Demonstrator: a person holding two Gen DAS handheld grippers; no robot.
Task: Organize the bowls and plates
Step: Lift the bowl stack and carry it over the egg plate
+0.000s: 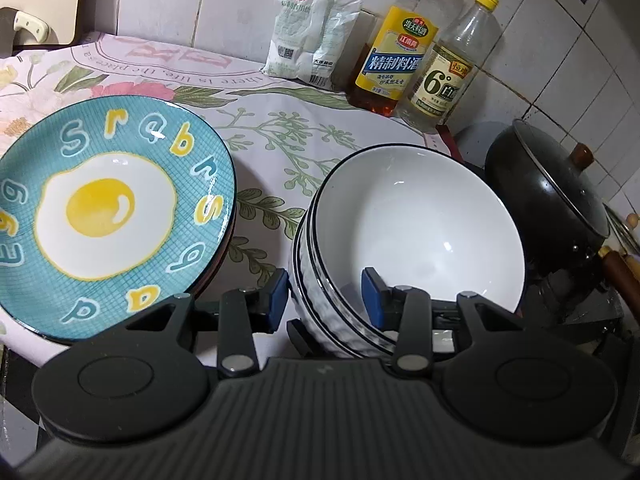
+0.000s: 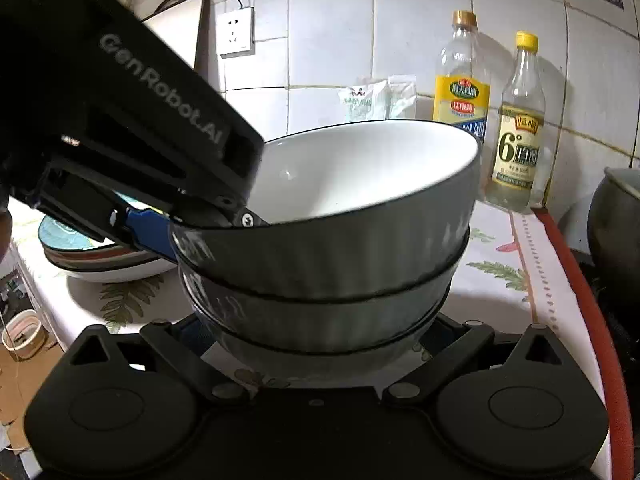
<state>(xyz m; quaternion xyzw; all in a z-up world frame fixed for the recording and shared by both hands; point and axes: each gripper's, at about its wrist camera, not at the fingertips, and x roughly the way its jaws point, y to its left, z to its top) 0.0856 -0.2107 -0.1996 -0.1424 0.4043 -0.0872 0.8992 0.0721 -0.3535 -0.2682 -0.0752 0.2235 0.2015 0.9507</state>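
Plates (image 1: 108, 216) sit stacked at the left of the left wrist view, egg-pattern one on top, flat on the flowery worktop (image 1: 272, 140). Just right of them, lower middle of the frame, the left hand-held gripper (image 1: 324, 292) is clamped on the near wall of the top bowl (image 1: 420, 232): one blue pad outside, one inside, rim between them. That bowl sits tilted on a stack of ribbed bowls (image 2: 320, 312). Further right, a dark pot (image 1: 548, 200) with a lid sits close by, bottles (image 1: 394, 56) at the back wall.

Right hand-held gripper (image 2: 316, 332): its fingers disappear behind the bottom of the bowl stack in its own view, so I can't tell if it's gripping or just parked there.

My take on doing this well: a one-sided rim pinch lets a bowl swing, so keep it slow, level the bowl out, and seat it squarely into the one below before letting go. Watch the pot.
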